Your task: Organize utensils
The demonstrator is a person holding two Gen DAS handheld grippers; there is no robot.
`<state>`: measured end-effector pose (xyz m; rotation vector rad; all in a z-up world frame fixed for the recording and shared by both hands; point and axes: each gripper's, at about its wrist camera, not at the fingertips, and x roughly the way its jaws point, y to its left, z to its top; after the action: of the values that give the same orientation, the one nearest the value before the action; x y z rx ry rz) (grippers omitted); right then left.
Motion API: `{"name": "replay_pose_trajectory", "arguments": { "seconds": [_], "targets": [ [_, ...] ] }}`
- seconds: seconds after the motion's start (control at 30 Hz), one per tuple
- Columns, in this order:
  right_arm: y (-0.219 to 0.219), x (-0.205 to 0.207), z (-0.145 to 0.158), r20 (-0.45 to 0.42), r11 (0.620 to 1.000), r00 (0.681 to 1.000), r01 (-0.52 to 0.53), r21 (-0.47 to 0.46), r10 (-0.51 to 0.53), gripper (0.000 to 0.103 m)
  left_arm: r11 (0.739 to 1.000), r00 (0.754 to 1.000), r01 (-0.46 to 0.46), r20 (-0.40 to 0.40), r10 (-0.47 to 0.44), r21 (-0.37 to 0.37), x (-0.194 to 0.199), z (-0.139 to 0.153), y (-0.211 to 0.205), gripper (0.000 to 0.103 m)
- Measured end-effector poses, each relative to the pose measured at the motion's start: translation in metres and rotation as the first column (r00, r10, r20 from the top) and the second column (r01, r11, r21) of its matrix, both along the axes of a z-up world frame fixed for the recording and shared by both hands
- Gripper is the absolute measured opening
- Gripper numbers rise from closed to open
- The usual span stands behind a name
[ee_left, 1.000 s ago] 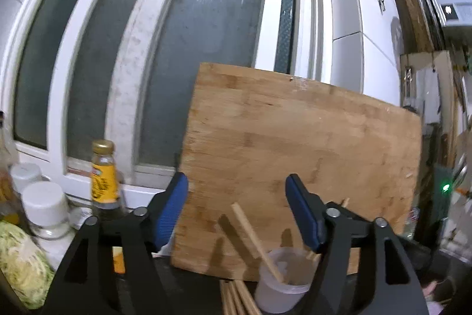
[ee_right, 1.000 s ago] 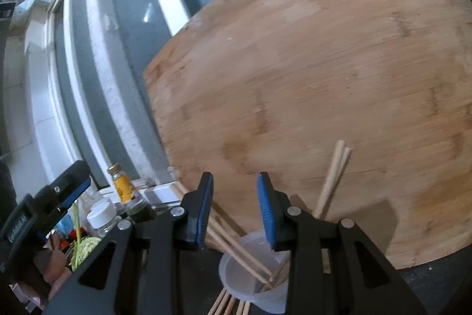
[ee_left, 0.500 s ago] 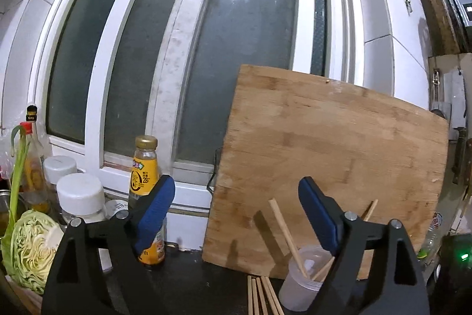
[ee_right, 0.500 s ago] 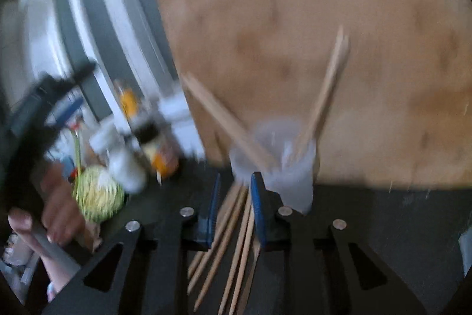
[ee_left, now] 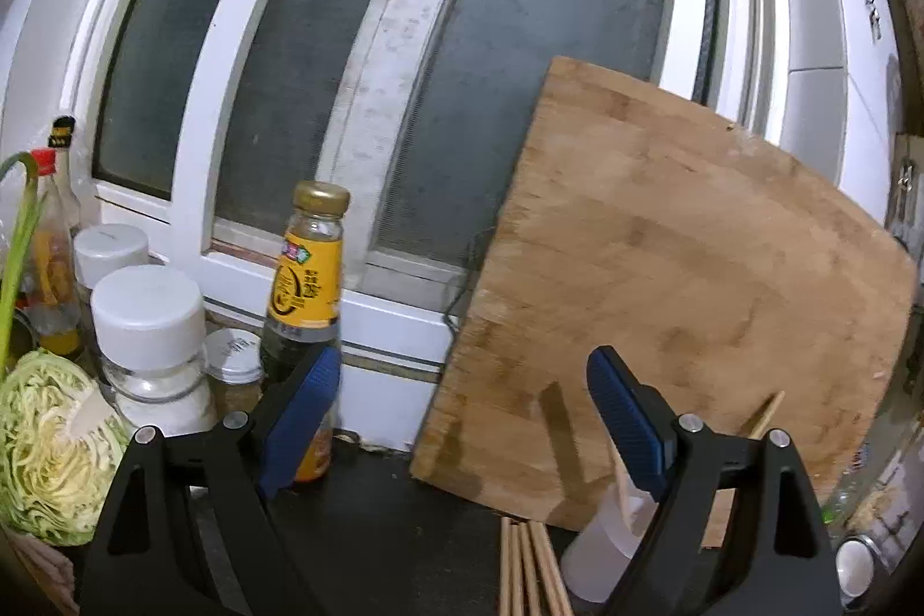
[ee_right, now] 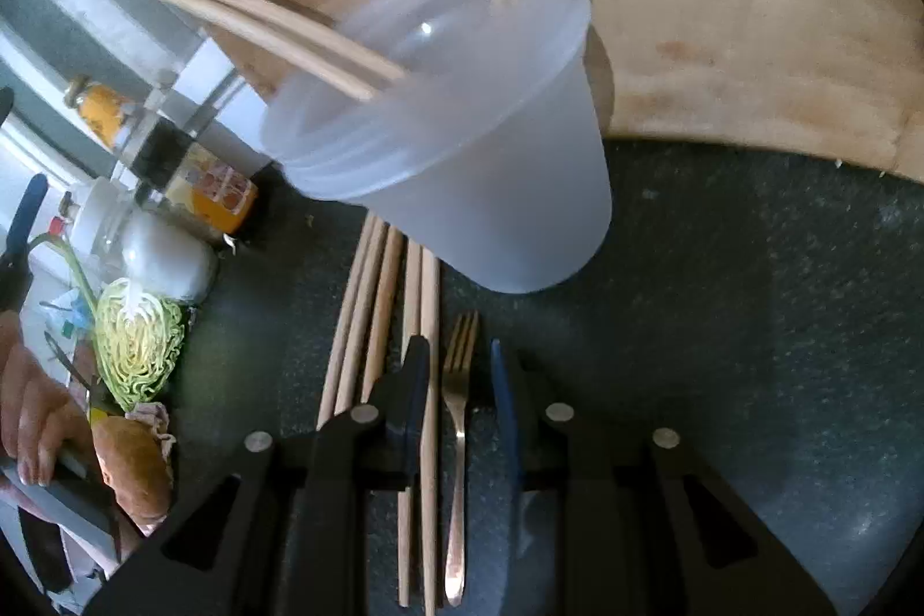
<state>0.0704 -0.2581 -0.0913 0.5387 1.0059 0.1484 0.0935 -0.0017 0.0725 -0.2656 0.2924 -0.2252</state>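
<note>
Right gripper (ee_right: 460,373): jaws narrowly apart, has dropped to straddle the fork (ee_right: 458,420), not clamped.
Meaning: fork pickup next, cup (ee_right: 462,137) its likely home.

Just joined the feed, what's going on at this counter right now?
A person is sorting utensils into a plastic cup that stands in front of a leaning cutting board; a few chopsticks already stand in it. The right tongs are over the counter, narrowly open, with a fork and one loose chopstick lying between the blue pads, not yet gripped. More chopsticks lie beside them. The left tongs are wide open and empty.
</note>
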Motion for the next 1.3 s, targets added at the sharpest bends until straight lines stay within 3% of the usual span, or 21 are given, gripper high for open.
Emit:
{"name": "replay_pose_trajectory", "arguments": {
  "seconds": [0.17,0.5,0.8,1.03,1.13,1.3],
  "targets": [
    [0.003,0.007,0.0,-0.024,1.0,1.0,-0.016,-0.015,0.016,0.009,1.0,1.0,-0.012,-0.002,0.012,0.004,0.004,-0.003,0.001,0.086],
    [0.035,0.009,0.015,-0.027,0.964,0.998,-0.068,-0.255,0.063,0.002,0.994,0.991,-0.084,-0.094,0.091,0.075,0.02,-0.01,0.001,0.086],
    [0.059,0.018,0.015,-0.087,0.887,0.991,-0.126,-0.443,0.097,0.003,0.985,0.951,-0.121,-0.268,0.151,0.124,0.05,-0.031,0.012,0.086],
    [0.072,0.029,0.012,-0.117,0.834,0.986,-0.163,-0.526,0.119,0.003,0.974,0.909,-0.099,-0.38,0.171,0.203,0.067,-0.046,0.007,0.086],
    [0.073,0.028,0.013,-0.089,0.832,0.987,-0.159,-0.531,0.132,0.002,0.974,0.881,-0.054,-0.448,0.15,0.222,0.074,-0.058,0.001,0.085],
    [0.06,0.006,0.039,0.062,0.897,0.982,-0.134,-0.421,0.176,0.002,0.982,0.843,0.08,-0.537,0.025,0.171,0.083,-0.075,-0.014,0.061]
  ]
}}
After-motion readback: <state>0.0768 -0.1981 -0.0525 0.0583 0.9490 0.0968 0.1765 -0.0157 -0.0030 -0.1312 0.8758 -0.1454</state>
